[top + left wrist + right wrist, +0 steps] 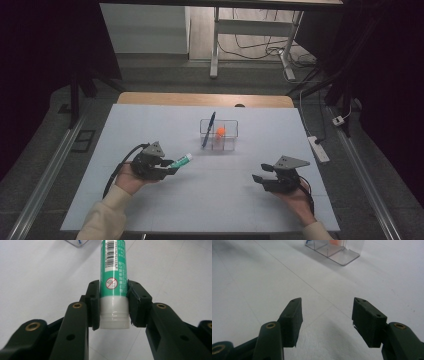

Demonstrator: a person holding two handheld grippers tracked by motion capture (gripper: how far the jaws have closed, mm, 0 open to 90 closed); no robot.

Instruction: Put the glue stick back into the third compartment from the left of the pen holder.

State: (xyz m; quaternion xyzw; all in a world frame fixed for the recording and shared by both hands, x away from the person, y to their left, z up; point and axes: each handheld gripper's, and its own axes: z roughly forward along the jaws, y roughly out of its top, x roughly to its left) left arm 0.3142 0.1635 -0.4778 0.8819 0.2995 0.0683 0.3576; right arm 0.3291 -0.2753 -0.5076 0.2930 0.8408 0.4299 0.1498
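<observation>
Left tongs (113, 306) pinch the glue stick (113, 277) — pads pressed on both sides just above its white cap end, green body running straight out ahead along the tongs' own line. In the high view the stick (180, 160) is low over the surface (150, 125), pointing up and to the right, toward the clear organizer (219, 135).

Key relation: the organizer lies ahead and to the right of the stick's free end, near but apart. A blue pen (208, 129) leans in its left compartment; something orange (220, 132) sits in a middle one. The stick's long axis is close to level, whereas the compartments open upward — so I judge the next move needs the far end tipped down, or the whole stick stood up, before it goes in.

Right tongs (327, 315) are spread, nothing between them, resting low over the surface with the organizer (337, 252) well ahead. My left hand (131, 181) is nearer the organizer and carries the load.
</observation>
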